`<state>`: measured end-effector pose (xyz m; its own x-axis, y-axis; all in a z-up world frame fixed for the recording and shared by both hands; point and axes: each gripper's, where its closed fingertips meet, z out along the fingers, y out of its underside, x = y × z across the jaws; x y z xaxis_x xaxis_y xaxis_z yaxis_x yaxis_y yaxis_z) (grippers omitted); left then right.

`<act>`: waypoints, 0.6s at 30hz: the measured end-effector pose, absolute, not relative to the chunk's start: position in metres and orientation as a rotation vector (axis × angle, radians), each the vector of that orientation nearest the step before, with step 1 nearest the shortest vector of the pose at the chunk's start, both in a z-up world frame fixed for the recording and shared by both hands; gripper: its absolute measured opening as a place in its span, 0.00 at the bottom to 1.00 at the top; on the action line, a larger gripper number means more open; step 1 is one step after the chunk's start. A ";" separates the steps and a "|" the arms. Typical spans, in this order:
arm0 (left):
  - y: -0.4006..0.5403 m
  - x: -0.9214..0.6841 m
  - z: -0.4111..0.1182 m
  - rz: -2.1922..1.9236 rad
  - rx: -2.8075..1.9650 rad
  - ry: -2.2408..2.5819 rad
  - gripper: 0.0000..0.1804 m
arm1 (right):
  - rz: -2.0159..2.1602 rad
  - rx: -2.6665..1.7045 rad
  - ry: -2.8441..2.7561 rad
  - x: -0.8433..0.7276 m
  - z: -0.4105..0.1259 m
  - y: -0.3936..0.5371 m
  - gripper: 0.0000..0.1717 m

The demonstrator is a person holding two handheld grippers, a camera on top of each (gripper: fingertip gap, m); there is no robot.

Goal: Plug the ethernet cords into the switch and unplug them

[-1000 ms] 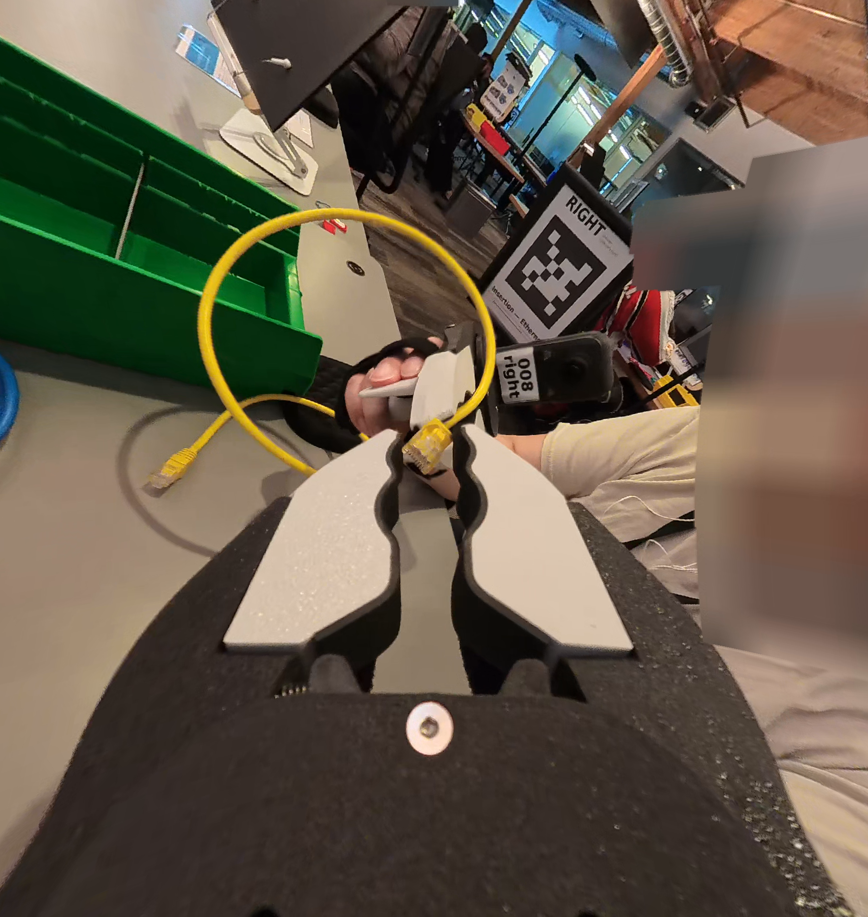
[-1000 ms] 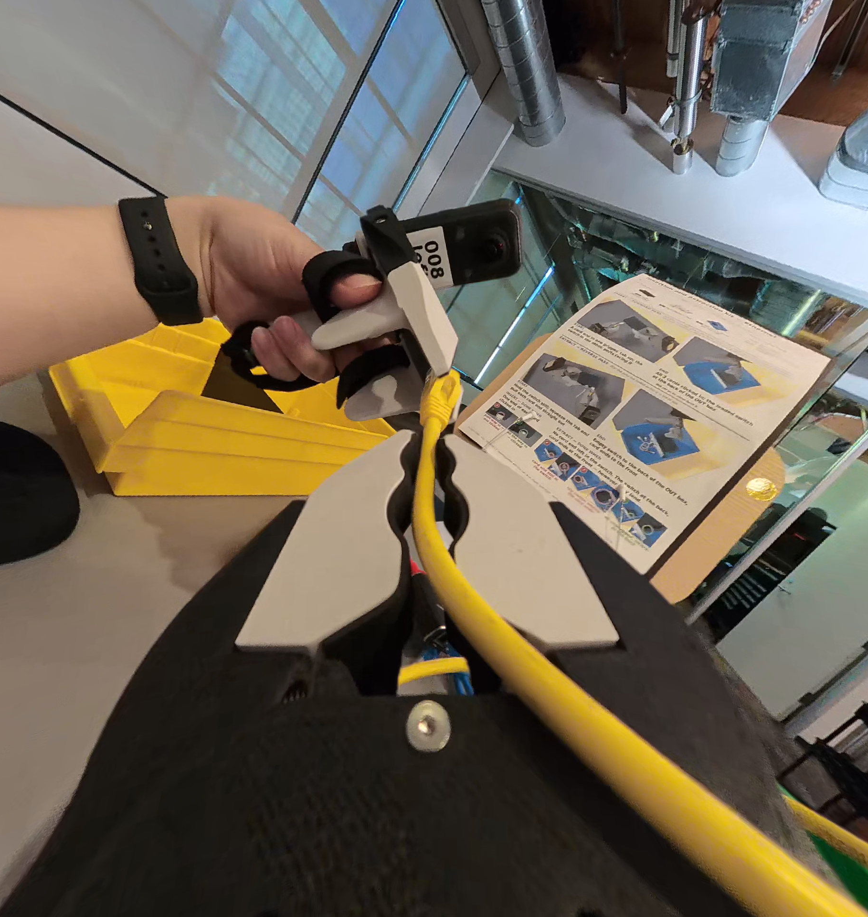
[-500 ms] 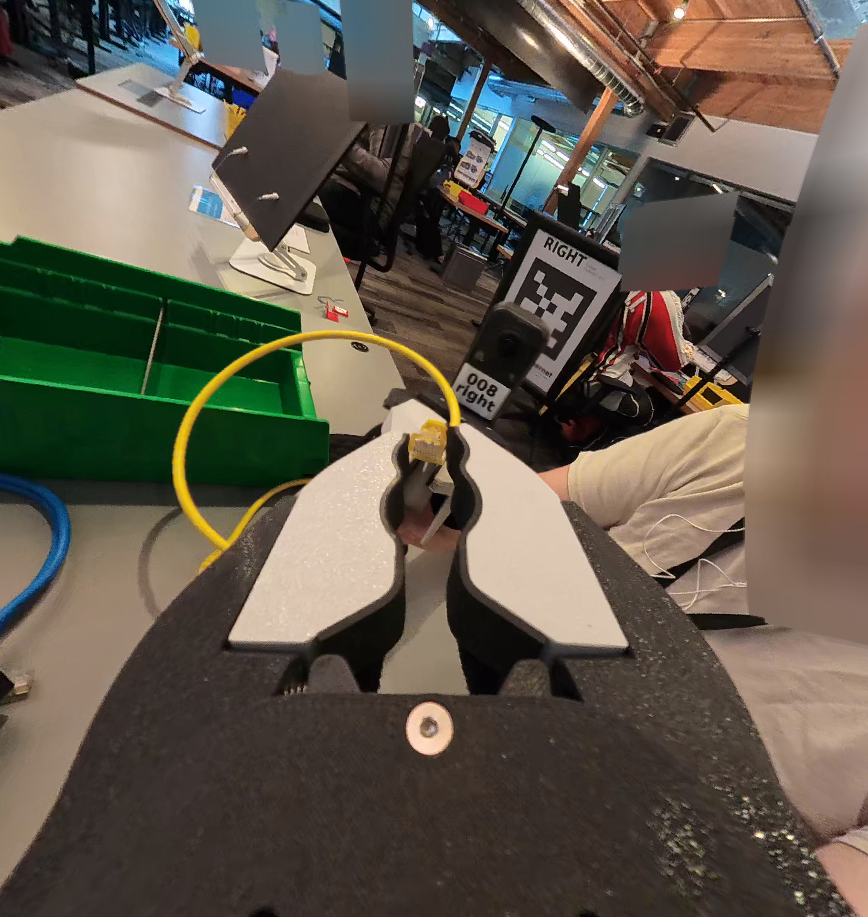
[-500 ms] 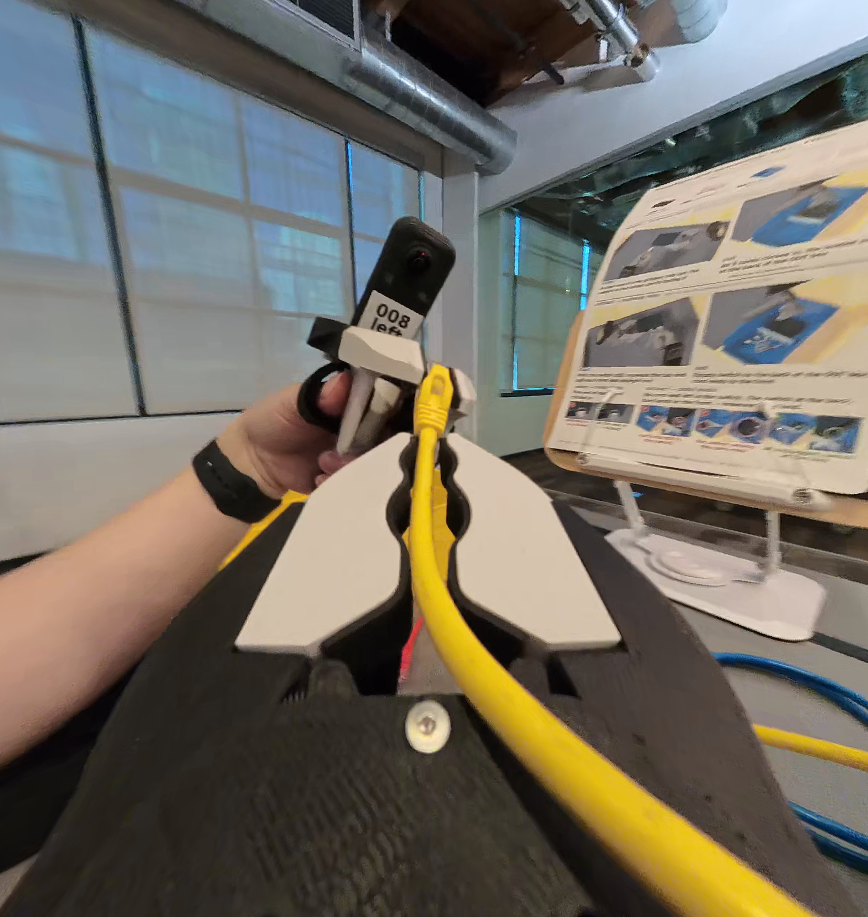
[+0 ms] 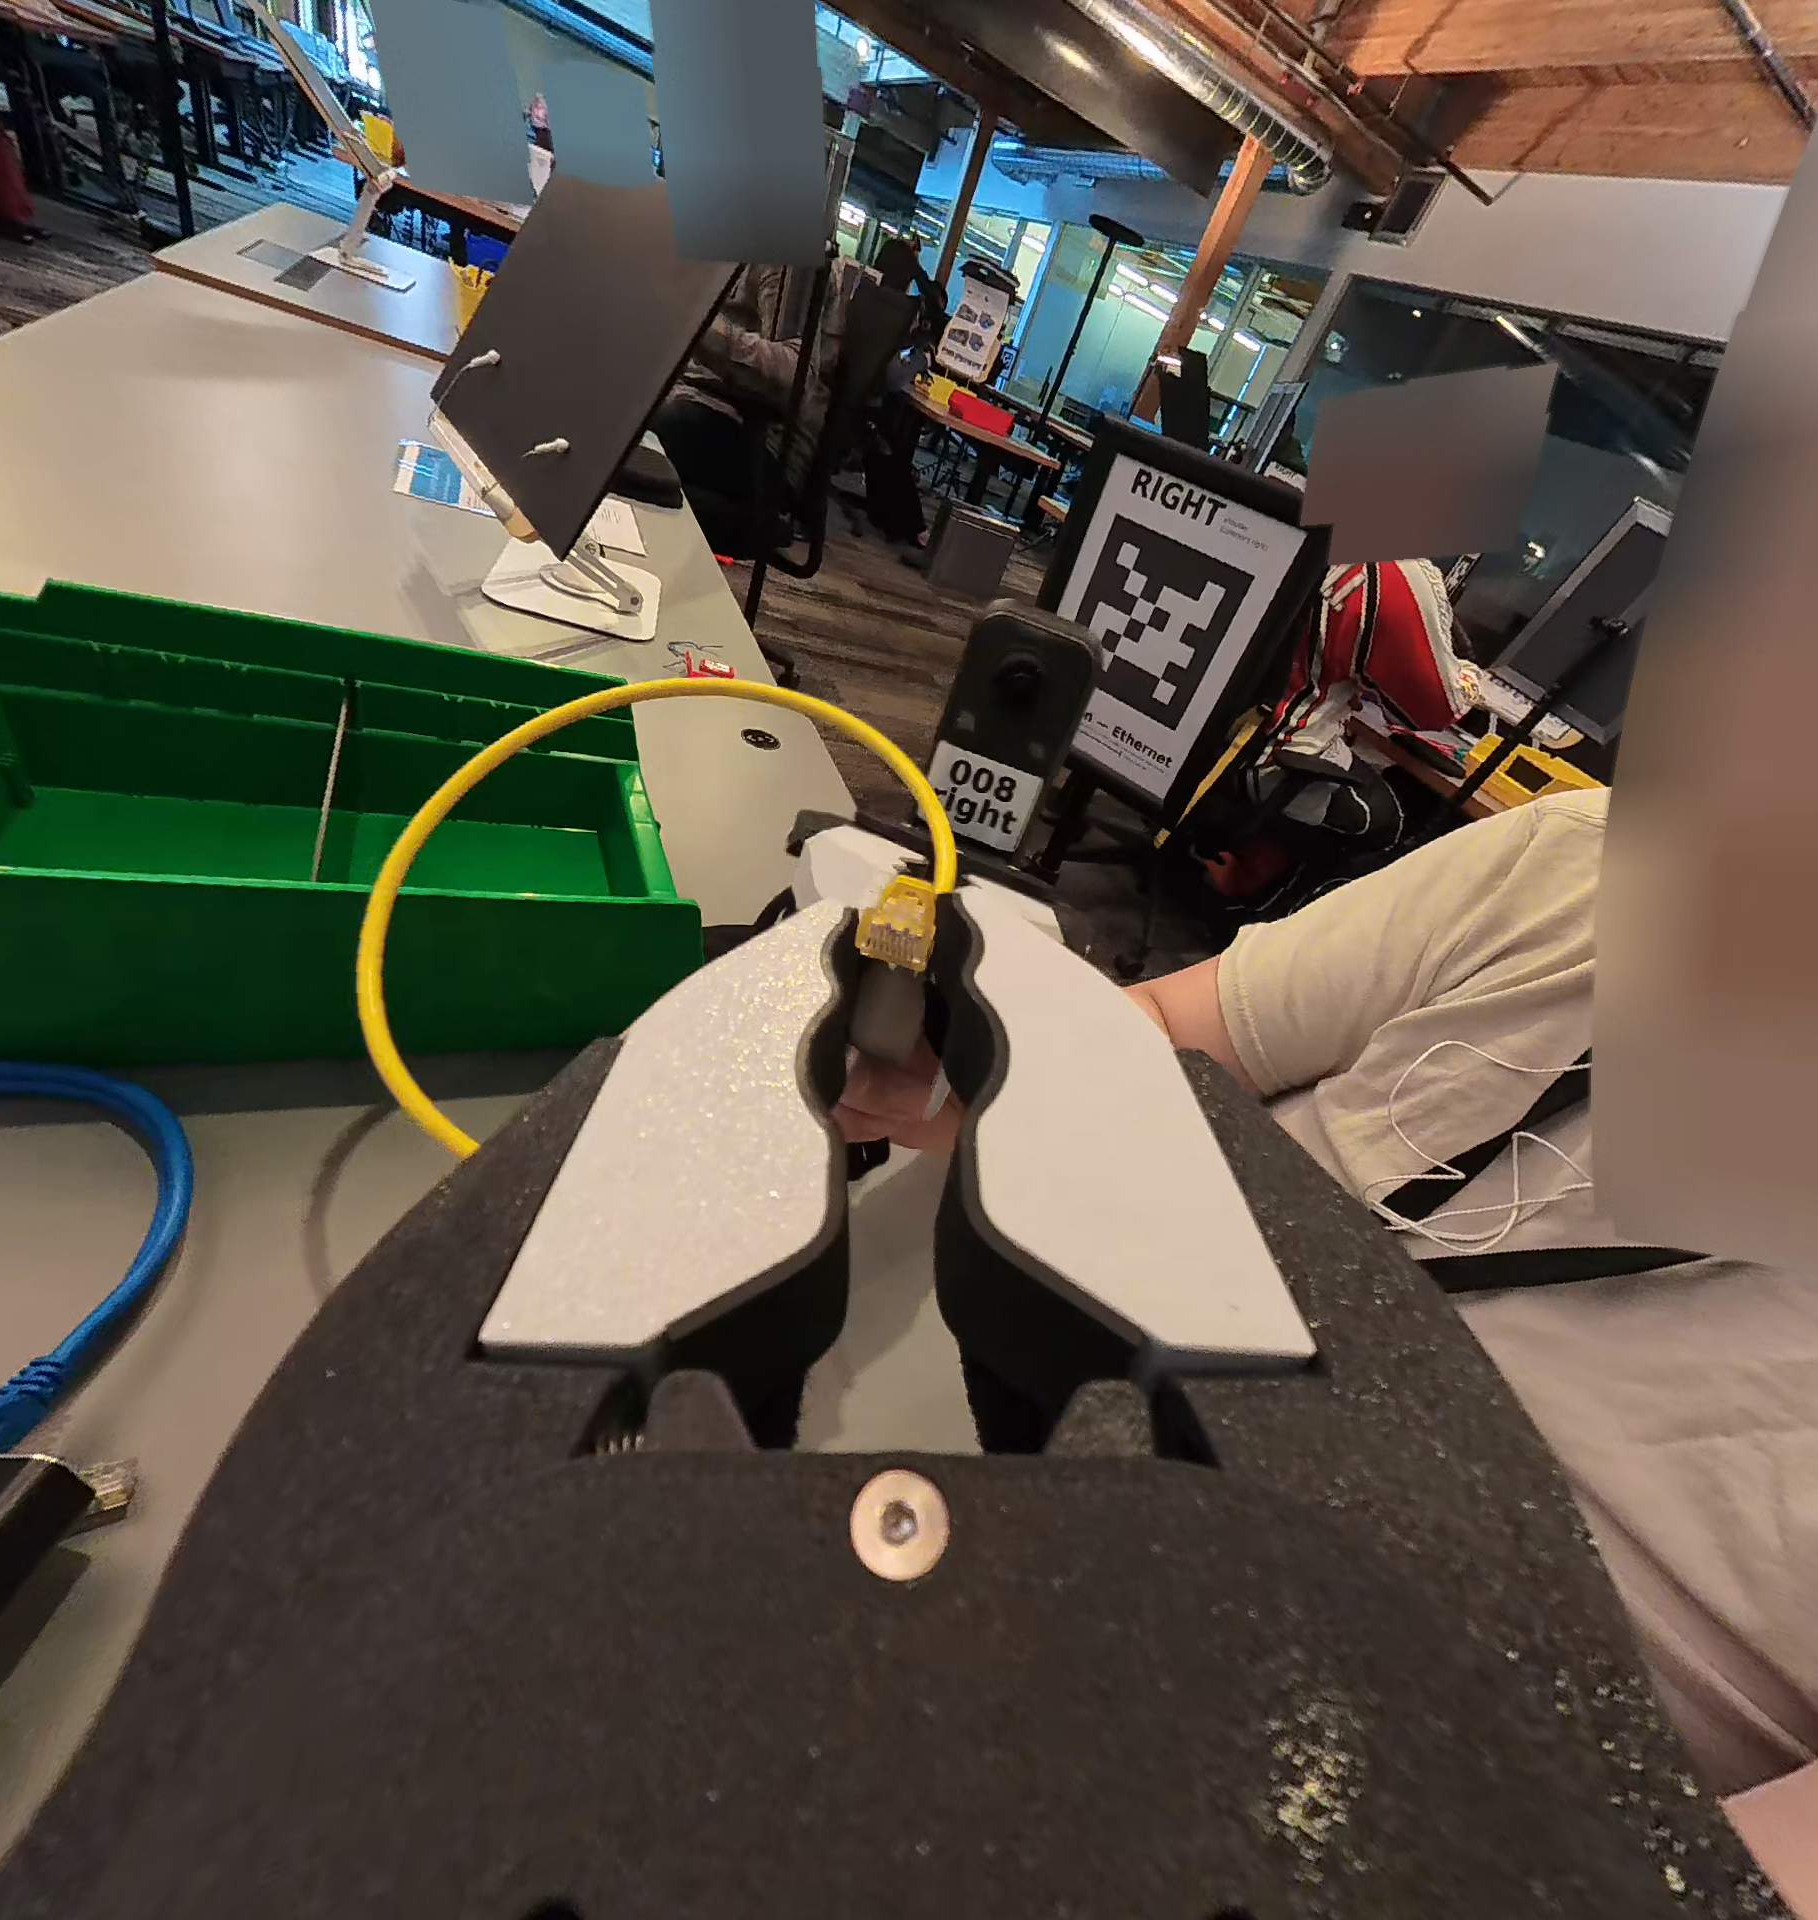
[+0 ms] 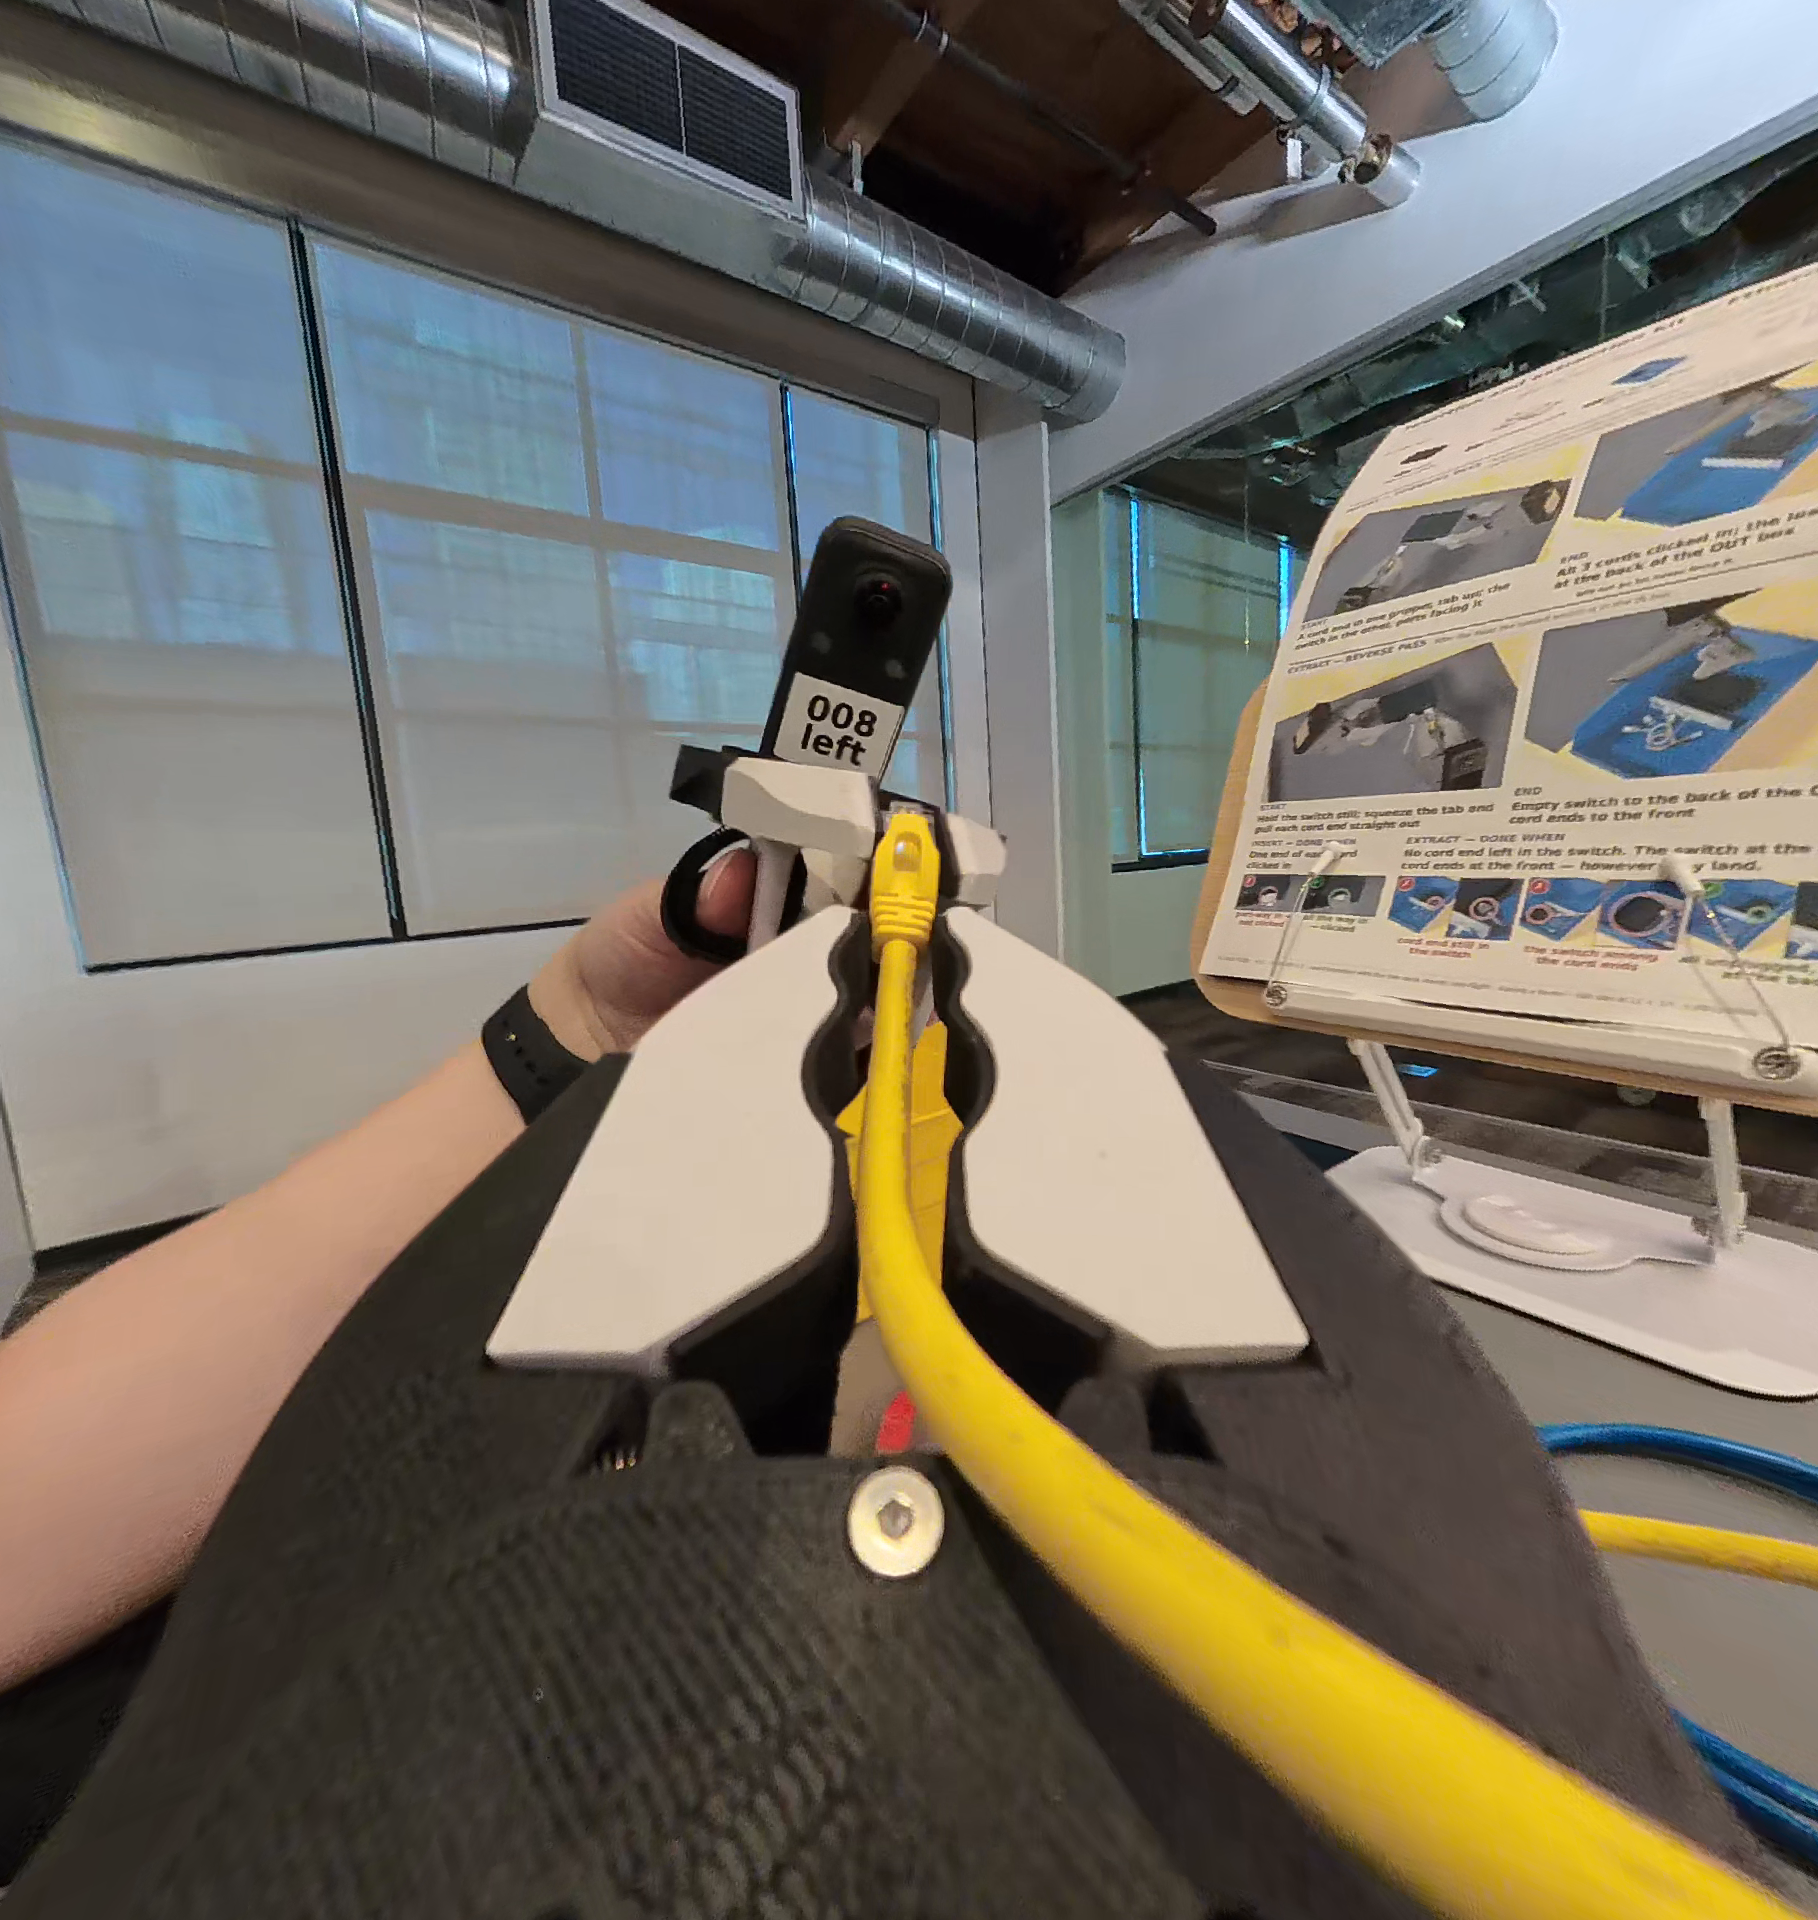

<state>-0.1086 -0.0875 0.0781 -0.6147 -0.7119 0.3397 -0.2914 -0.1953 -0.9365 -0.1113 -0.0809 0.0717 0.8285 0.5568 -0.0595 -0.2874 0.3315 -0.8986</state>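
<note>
A yellow ethernet cord loops (image 5: 448,883) above the grey table. Its clear-yellow plug (image 5: 894,925) sits between my left gripper's (image 5: 900,914) fingertips, and both pads press on it. The right wrist view confirms this: the left gripper (image 6: 910,831) clamps the plug's tip. The same cord (image 6: 889,1091) runs along the slot of my right gripper (image 6: 897,914), with its boot (image 6: 905,883) at the fingertips. A dark gap shows on both sides of the cord, so the right pads do not press on it. The two grippers face each other tip to tip.
A green divided bin (image 5: 261,935) stands left of the loop. A blue cord (image 5: 157,1195) lies on the table, its plug by the corner of a black box (image 5: 1,1507). An instruction sheet on a white stand (image 6: 1559,727) is on the right, with blue cord (image 6: 1715,1455) below it. The tips of both grippers are at nearly the same place.
My left pads closed on the yellow plug about a second ago and have kept hold. My right jaws have eased wider around the cord. Both grippers have turned, so the views swung.
</note>
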 end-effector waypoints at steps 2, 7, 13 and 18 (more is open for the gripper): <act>-0.089 -0.109 0.079 -1.874 -1.154 1.755 0.07 | 0.542 -1.100 -0.289 -0.111 0.072 -0.082 0.07; -0.088 -0.110 0.079 -1.855 -1.136 1.756 0.07 | 0.587 -1.101 -0.277 -0.111 0.072 -0.081 0.07; -0.090 -0.111 0.079 -1.835 -1.109 1.769 0.07 | 0.618 -1.094 -0.285 -0.113 0.073 -0.083 0.07; -0.087 -0.109 0.076 -1.809 -1.132 1.766 0.07 | 0.574 -1.141 -0.291 -0.110 0.070 -0.079 0.07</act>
<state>-0.1088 -0.0866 0.0761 -0.6090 -0.7406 0.2841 -0.2663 -0.1465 -0.9527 -0.1101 -0.0790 0.0704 0.8211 0.5666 -0.0686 -0.2794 0.2943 -0.9140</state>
